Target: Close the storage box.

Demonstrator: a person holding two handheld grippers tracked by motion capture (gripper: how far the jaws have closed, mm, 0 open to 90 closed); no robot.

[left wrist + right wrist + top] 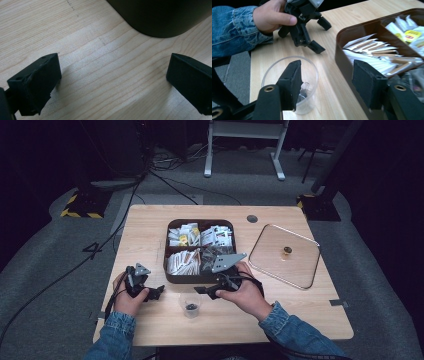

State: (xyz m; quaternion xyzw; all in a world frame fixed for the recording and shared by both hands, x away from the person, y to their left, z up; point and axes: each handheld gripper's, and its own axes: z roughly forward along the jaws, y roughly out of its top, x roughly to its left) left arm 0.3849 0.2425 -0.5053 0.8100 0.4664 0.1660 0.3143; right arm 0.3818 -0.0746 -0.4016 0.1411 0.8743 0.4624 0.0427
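We've got the right gripper (pixel 325 82) hanging over the clear cup (pixel 190 304), jaws spread and pinching nothing, probably since the dark little packet already sits in the cup's bottom. Left gripper (pixel 112 82) rests spread and empty on the counter (pixel 150 227). The brown compartment box (pixel 169 272) crowds right beside the cup; its lid (pixel 284 255) lies off right.

Blue denim sleeves (pixel 287 330), cuffs buttoned short of the hands. Black two-jaw left gripper (pixel 159 291) of angular plastic, grey three-cornered plate on top, black cable trailing behind. Black two-jaw right gripper (pixel 327 86) alike: blocky matte pads (pixel 368 86) with rough foam faces, brass-ringed screw holes just behind each pad, a grey triangular plate above its body.
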